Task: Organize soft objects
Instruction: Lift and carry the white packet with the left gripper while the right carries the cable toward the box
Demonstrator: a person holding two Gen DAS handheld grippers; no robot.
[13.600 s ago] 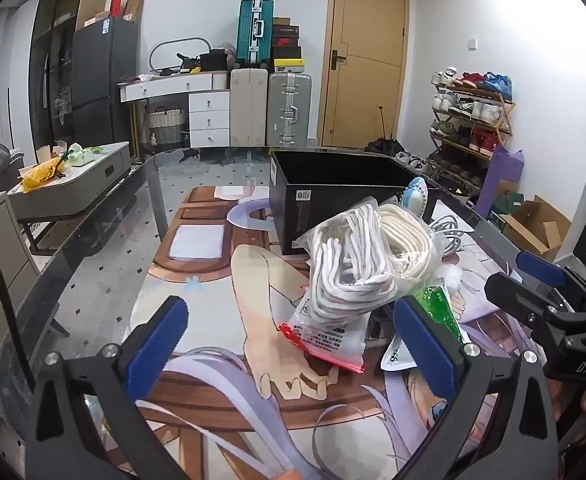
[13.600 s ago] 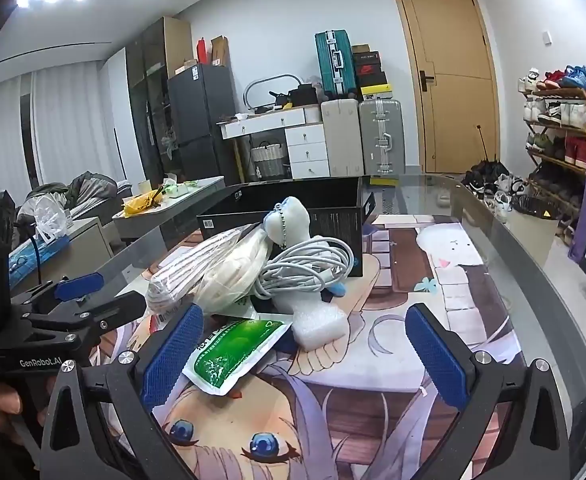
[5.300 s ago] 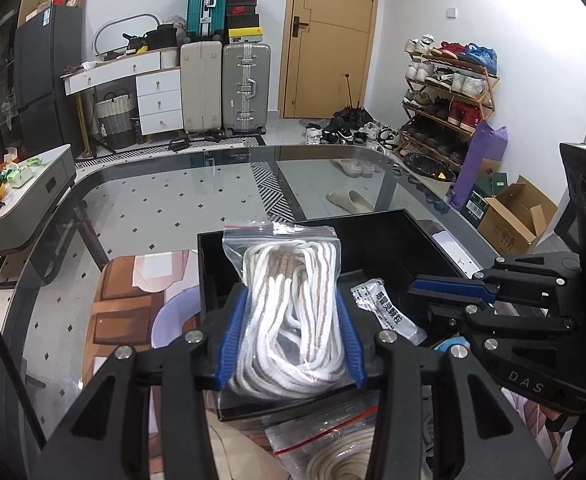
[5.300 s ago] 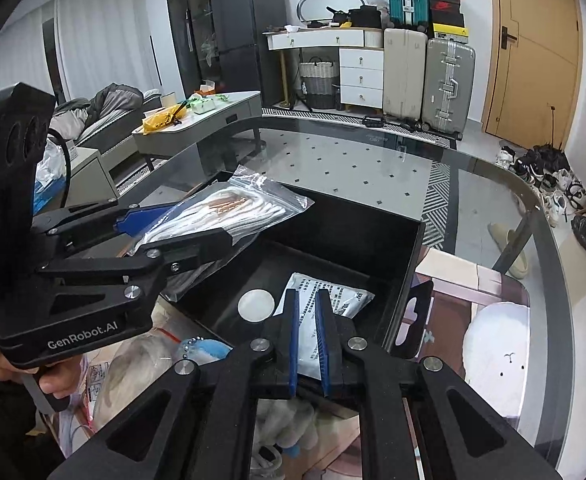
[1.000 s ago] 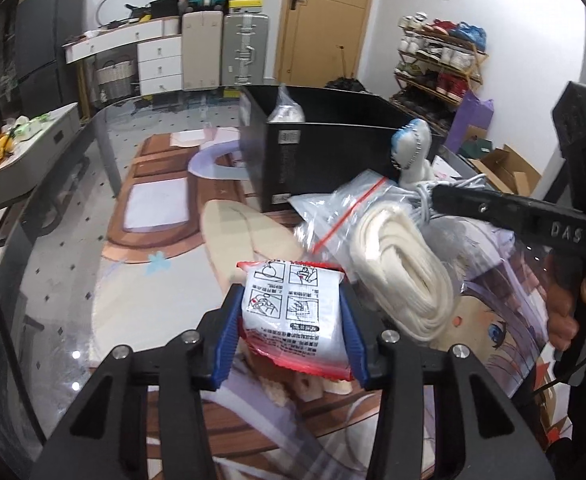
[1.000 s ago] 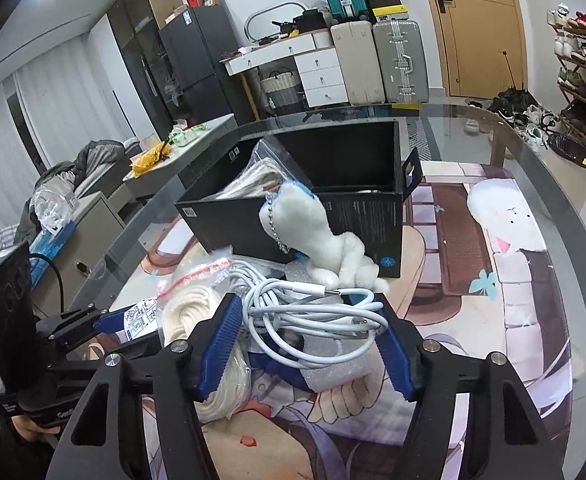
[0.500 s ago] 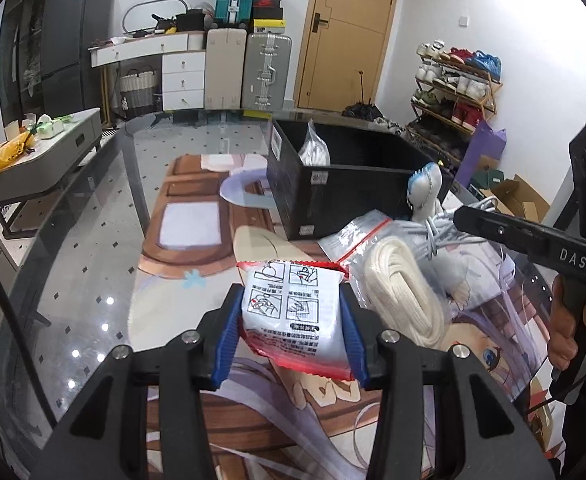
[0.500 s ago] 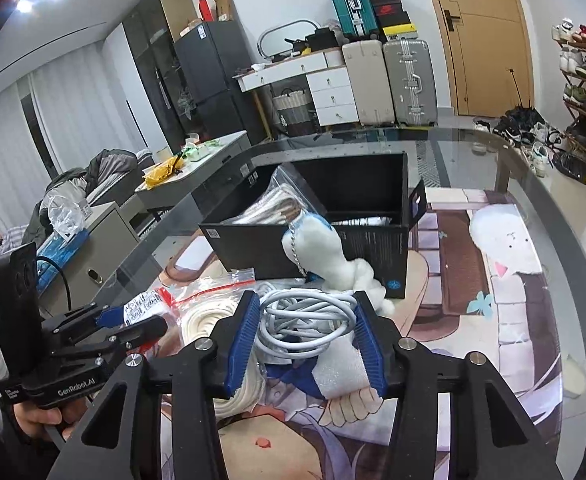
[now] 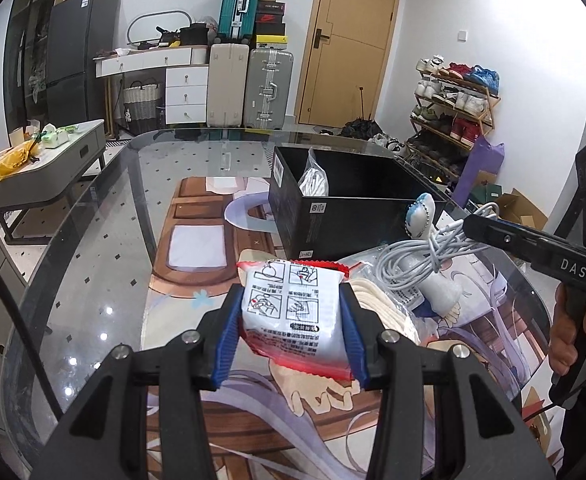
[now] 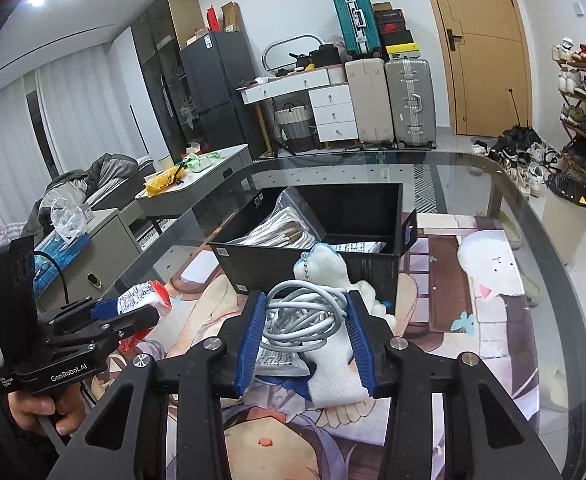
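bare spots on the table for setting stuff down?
Free: printed mat left of the black box; mat right of it, by the white ghost print. Crowded: before the box, where the bagged white rope and blue-white plush toy lie.

Left gripper [image 9: 291, 322]: held level above the table, blue pads pressed against both sides of a white packet [image 9: 293, 304] with red edges, lifted clear. Gripped at its handle by the left hand [image 10: 39, 408], fingers curled round the trigger.

Right gripper [image 10: 305, 338]: also raised, pointing toward the far end of the table, pads closed partway on a coil of grey cable [image 10: 305, 312]. Handle clasped in the right hand [image 9: 577, 334], low at the frame edge.
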